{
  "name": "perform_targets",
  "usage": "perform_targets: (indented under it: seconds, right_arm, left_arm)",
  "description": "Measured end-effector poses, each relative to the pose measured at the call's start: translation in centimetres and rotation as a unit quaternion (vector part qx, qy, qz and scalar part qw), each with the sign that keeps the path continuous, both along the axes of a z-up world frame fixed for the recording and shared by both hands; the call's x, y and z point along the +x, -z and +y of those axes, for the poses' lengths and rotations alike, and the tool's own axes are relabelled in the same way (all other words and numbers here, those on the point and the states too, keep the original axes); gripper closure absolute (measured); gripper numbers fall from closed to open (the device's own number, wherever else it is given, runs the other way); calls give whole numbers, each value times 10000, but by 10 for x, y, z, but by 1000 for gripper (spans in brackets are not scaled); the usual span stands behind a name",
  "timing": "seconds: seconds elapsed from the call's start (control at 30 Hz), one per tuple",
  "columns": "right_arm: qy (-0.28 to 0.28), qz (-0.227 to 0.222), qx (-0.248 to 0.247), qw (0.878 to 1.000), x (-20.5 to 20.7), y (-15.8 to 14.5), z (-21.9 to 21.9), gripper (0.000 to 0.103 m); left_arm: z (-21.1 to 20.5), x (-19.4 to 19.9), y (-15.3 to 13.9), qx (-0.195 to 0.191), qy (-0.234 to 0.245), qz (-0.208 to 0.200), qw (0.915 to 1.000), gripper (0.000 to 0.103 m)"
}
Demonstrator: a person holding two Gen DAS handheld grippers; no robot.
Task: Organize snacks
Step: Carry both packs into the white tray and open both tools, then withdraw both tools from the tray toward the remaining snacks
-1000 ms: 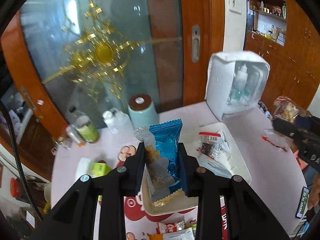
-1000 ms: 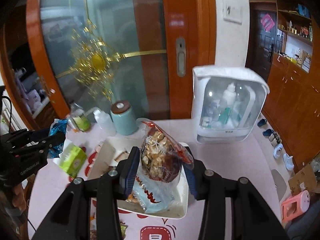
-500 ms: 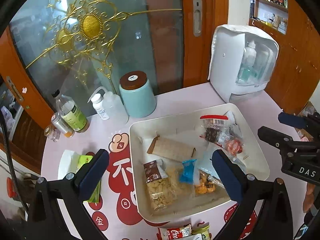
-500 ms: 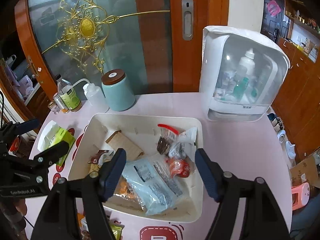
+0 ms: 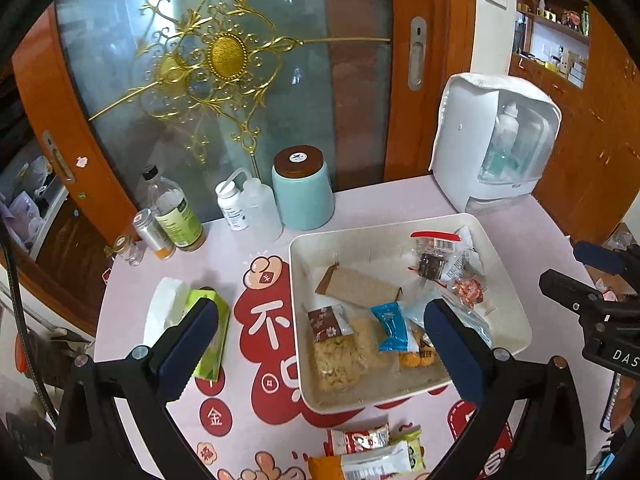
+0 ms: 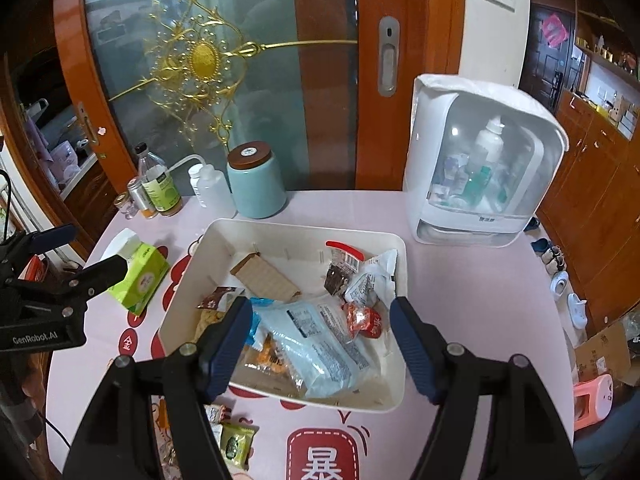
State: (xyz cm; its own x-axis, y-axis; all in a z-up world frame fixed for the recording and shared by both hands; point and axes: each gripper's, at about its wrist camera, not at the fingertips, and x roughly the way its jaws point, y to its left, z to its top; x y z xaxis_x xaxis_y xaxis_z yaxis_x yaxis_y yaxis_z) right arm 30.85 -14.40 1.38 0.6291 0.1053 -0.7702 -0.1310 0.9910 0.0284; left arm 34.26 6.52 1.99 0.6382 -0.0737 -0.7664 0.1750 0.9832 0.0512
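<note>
Reference landmark: the white tray [image 5: 508, 280] [image 6: 188, 280] on the pink printed table [image 5: 360, 200] [image 6: 460, 300].

Left gripper [image 5: 320, 338]: jaws spread fully apart, nothing between them. One finger stands over the green tissue pack [image 5: 214, 336] [image 6: 142, 276] to the left of the tray; the other stands over the tray's near right part.

Right gripper [image 6: 320, 342]: jaws apart, nothing gripped. It hangs above the near half of the tray, over a pale blue bag [image 6: 320, 340].

Tray contents: a clear pouch of yellowish crisps [image 5: 336, 350] at the near left, a blue-wrapped snack [image 5: 390, 326] beside it, an orange snack pack [image 5: 416, 354], a brown cardboard piece [image 5: 356, 284] [image 6: 266, 276] in the middle, a red round-wrapped sweet [image 5: 468, 292] [image 6: 366, 320], and a dark snack packet with a red strip [image 5: 434, 256] [image 6: 340, 268] toward the far right corner.

Outside the tray, at its near edge, several snack packets [image 5: 372, 452] [image 6: 236, 444] lie on the table.

Behind the tray stand a teal jar with a brown lid [image 5: 302, 188] [image 6: 256, 180], a white squeeze bottle [image 5: 248, 204] [image 6: 212, 188], a green-labelled bottle [image 5: 172, 212] [image 6: 160, 188], and, to the right, a white storage case [image 5: 492, 140] [image 6: 480, 164].
</note>
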Motion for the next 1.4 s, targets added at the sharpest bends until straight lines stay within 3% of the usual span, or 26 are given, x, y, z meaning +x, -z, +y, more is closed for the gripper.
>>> perform_targets:
  seconds: [0.33, 0.6, 0.77, 0.97, 1.2, 1.4]
  right_arm:
    - [-301, -188, -96, 9993, -51, -15, 12, 31]
    - [-505, 74, -46, 9987, -78, 12, 23, 31]
    - [-577, 453, 107, 9972, -93, 52, 28, 31]
    - [-615, 1130, 388, 9909, -112, 113, 35, 31]
    - [-703, 1687, 446, 9821, -135, 165, 51, 31]
    - [-683, 1925, 467, 9778, -141, 190, 57, 31]
  left_arm:
    - [11, -53, -22, 46, -38, -168, 9998, 1]
    - [20, -90, -14, 4, -27, -119, 9999, 1]
    - [24, -112, 26, 33, -42, 214, 9998, 1]
    - [30, -135, 104, -35, -200, 951, 9953, 1]
    - [36, -162, 187, -406, -519, 1913, 9793, 1]
    - [30, -169, 218, -393, -489, 2119, 9753, 2]
